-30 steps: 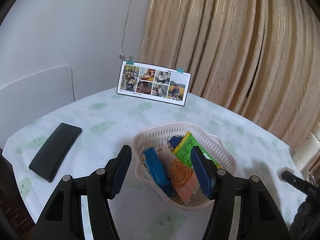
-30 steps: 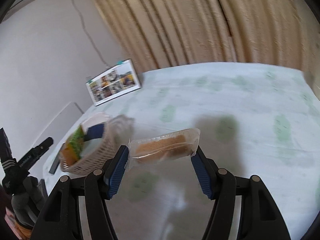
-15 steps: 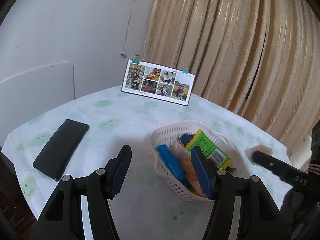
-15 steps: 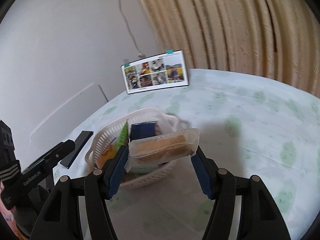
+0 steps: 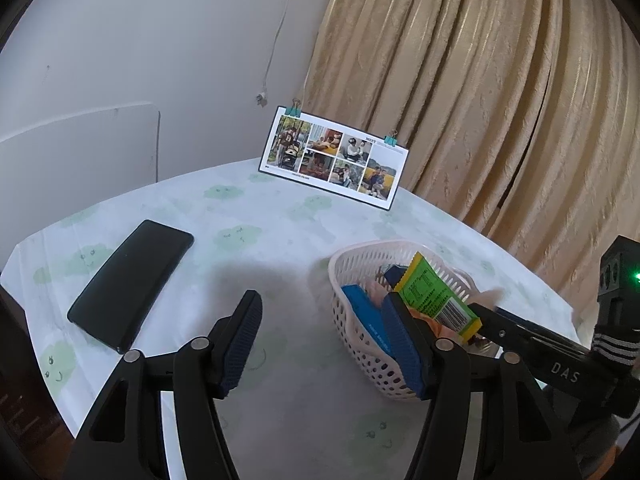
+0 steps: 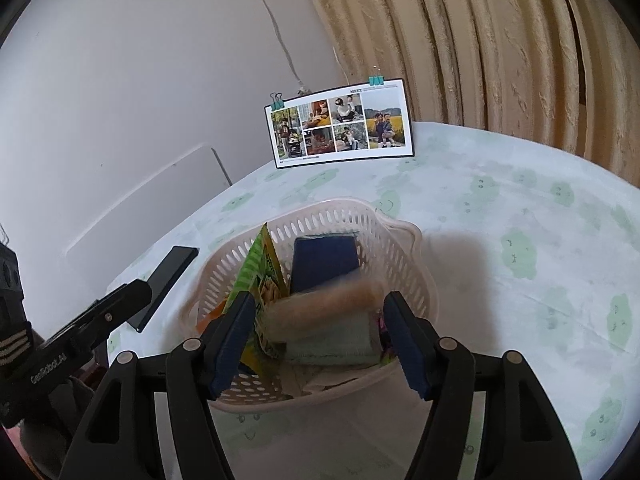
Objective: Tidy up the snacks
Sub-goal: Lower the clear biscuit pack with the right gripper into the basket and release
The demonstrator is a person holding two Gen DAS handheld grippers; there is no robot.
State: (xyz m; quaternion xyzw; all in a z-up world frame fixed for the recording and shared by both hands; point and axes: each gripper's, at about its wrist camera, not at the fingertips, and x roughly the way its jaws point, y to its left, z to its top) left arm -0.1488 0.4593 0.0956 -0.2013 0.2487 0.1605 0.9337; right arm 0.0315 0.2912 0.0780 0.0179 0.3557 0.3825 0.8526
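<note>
Release stage: cake packet (image 6: 324, 300), pinched above bare tablecloth a second ago, now blurred and dropping clear of spread right gripper (image 6: 320, 344) into white basket (image 6: 400, 232); left gripper (image 5: 326, 344) agape, empty beside basket; deposit seemingly complete.

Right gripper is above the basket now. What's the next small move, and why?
Probably lift the right gripper straight up and clear. Its jaws stand apart over the white perforated plastic basket, and the blurred clear-wrapped brown cake pack looks loose between them, dropping among the snacks.
</note>
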